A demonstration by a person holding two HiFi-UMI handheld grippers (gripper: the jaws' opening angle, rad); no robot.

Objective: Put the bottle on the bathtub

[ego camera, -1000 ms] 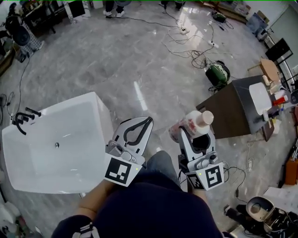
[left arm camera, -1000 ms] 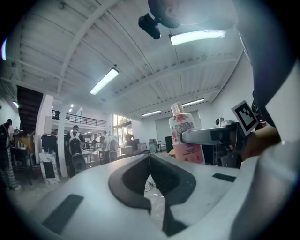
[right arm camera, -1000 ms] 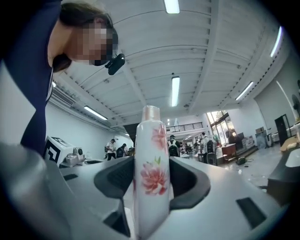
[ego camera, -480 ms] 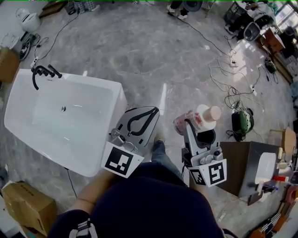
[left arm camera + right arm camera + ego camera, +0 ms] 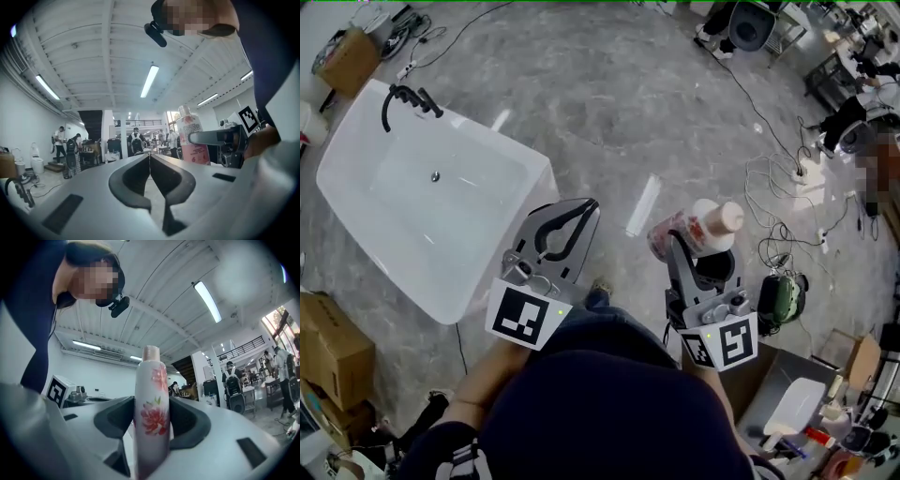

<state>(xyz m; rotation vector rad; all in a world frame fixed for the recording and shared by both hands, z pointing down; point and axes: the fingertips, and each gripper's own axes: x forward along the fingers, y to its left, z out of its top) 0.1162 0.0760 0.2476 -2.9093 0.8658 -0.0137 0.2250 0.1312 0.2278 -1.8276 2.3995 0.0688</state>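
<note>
The bottle [image 5: 698, 232] is white with red flower print and a pale pink cap; my right gripper [image 5: 705, 246] is shut on it and holds it over the floor. In the right gripper view the bottle [image 5: 151, 413] stands upright between the two jaws. The white bathtub [image 5: 356, 169] lies at the upper left of the head view, with a black tap [image 5: 405, 97] at its far end. My left gripper [image 5: 577, 220] hangs shut and empty just right of the tub's near corner. In the left gripper view its jaws [image 5: 150, 164] meet tip to tip, and the bottle [image 5: 191, 136] shows to the right.
Grey marble floor surrounds the tub. Cardboard boxes [image 5: 333, 349] sit at the lower left. Cables [image 5: 787, 159] and a green machine [image 5: 780, 298] lie on the floor at the right. A dark cabinet [image 5: 769, 384] stands at the lower right. People and furniture fill the far hall.
The view has swung: the bathtub has shifted up and toward the left in the head view, and the cabinet has slid down to the lower right. Both grippers keep their hold and pose.
</note>
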